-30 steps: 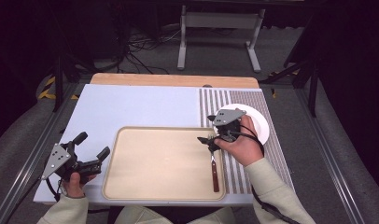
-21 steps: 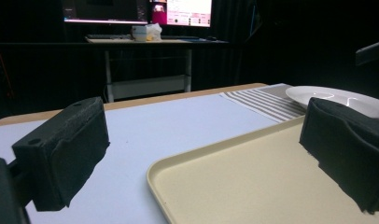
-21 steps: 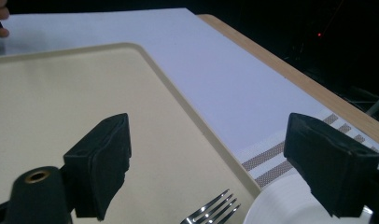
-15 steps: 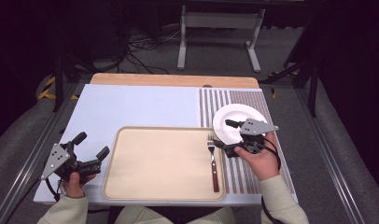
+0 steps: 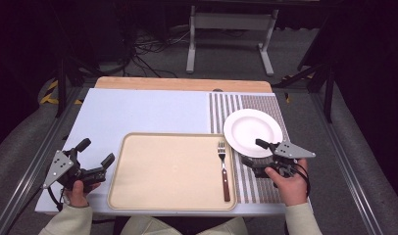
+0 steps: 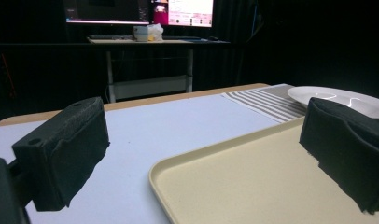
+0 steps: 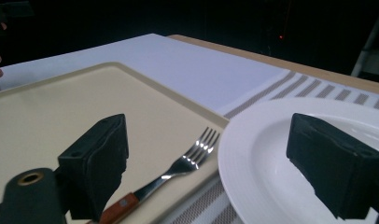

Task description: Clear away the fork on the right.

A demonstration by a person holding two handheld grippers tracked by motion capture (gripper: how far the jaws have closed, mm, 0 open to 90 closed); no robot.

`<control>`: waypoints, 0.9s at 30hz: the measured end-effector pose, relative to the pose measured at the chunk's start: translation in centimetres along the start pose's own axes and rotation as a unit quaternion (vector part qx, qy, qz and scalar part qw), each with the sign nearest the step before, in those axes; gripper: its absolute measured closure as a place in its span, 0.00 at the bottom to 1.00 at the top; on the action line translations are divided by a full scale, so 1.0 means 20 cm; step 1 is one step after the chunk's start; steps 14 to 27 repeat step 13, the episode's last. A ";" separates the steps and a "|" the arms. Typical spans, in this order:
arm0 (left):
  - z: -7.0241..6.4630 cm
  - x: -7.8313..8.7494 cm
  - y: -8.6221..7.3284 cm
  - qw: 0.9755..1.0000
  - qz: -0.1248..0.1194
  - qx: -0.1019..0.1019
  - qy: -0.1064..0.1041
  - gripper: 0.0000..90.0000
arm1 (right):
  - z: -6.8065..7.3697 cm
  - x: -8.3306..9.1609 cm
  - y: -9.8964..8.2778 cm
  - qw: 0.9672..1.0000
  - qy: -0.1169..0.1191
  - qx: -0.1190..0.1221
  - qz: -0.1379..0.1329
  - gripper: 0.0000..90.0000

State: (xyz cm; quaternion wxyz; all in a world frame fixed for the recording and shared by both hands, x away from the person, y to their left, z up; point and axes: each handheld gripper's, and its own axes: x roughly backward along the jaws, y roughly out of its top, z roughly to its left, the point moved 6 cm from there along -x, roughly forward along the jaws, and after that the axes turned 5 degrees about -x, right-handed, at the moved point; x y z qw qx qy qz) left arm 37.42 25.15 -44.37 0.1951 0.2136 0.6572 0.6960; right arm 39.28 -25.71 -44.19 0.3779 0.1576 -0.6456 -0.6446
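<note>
Fork (image 5: pixel 223 169) lies on tray (image 5: pixel 153 196), beside plate (image 5: pixel 251 128) near right hand-held gripper (image 5: pixel 252 152).

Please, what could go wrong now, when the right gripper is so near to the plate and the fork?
1. The right gripper, jaws open, sits at the near rim of the white plate. A grip on that thin, smooth rim might slip or tip the plate.
2. The fork lies along the right edge of the tray, close beside the plate. A sideways sweep could knock it.
3. The left gripper waits open, left of the tray, so it offers no support.
</note>
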 end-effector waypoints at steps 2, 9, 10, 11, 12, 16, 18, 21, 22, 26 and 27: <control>0.00 0.00 0.00 1.000 0.000 -0.001 0.000 0.02 | 0.00 0.01 -0.01 1.000 -0.002 -0.003 -0.001 0.13; 0.00 0.00 0.00 1.000 0.001 0.000 -0.002 0.02 | -0.04 0.10 -0.10 1.000 -0.017 -0.026 0.002 0.12; 0.00 0.00 0.00 1.000 0.002 0.001 -0.002 0.02 | -0.04 0.10 -0.09 1.000 -0.018 -0.025 -0.001 0.12; 0.00 0.00 0.00 1.000 0.002 0.001 -0.002 0.02 | -0.04 0.10 -0.09 1.000 -0.018 -0.024 -0.003 0.12; 0.00 0.00 0.00 1.000 0.002 0.001 -0.002 0.02 | -0.04 0.10 -0.08 1.000 -0.018 -0.024 -0.004 0.12; 0.00 0.00 0.00 1.000 0.002 0.001 -0.002 0.02 | -0.04 0.10 -0.08 1.000 -0.019 -0.024 -0.005 0.12; 0.00 0.00 0.00 1.000 0.002 0.001 -0.002 0.02 | -0.04 0.10 -0.08 1.000 -0.019 -0.024 -0.005 0.12; 0.00 0.00 0.00 1.000 0.002 0.001 -0.002 0.02 | -0.04 0.10 -0.08 1.000 -0.019 -0.024 -0.005 0.12; 0.00 0.00 0.00 1.000 0.002 0.001 -0.002 0.02 | -0.04 0.10 -0.08 1.000 -0.019 -0.024 -0.005 0.12; 0.00 0.00 0.00 1.000 0.002 0.001 -0.002 0.02 | -0.04 0.10 -0.08 1.000 -0.019 -0.024 -0.005 0.12; 0.00 0.00 0.00 1.000 0.002 0.001 -0.002 0.02 | -0.04 0.10 -0.08 1.000 -0.019 -0.024 -0.005 0.12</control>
